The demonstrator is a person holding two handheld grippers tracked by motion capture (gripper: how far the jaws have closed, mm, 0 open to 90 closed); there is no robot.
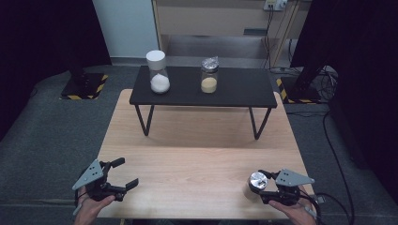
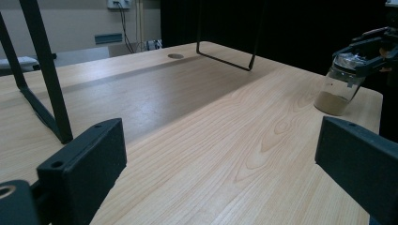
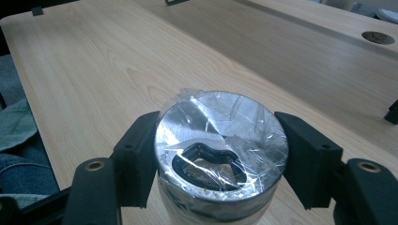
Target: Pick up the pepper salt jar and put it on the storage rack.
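A glass jar (image 1: pixel 256 180) with a silver lid under clear film stands near the wooden table's (image 1: pixel 197 140) front right corner; brownish powder fills its bottom. My right gripper (image 1: pixel 261 184) is shut on it, one pad on each side of the lid. In the right gripper view the jar lid (image 3: pixel 220 131) sits squeezed between the black jaws of that gripper (image 3: pixel 219 157). At the front left my left gripper (image 1: pixel 129 171) is open and holds nothing. Past the wide-apart jaws of the left gripper (image 2: pixel 225 178), its own view shows the jar (image 2: pixel 338 91) at the far right.
A low black shelf (image 1: pixel 234 91) on wire legs stands across the back of the table. On it are a white-lidded jar of white powder (image 1: pixel 158 75) and a film-capped jar of yellowish powder (image 1: pixel 209 77). Dark curtains and cables surround the table.
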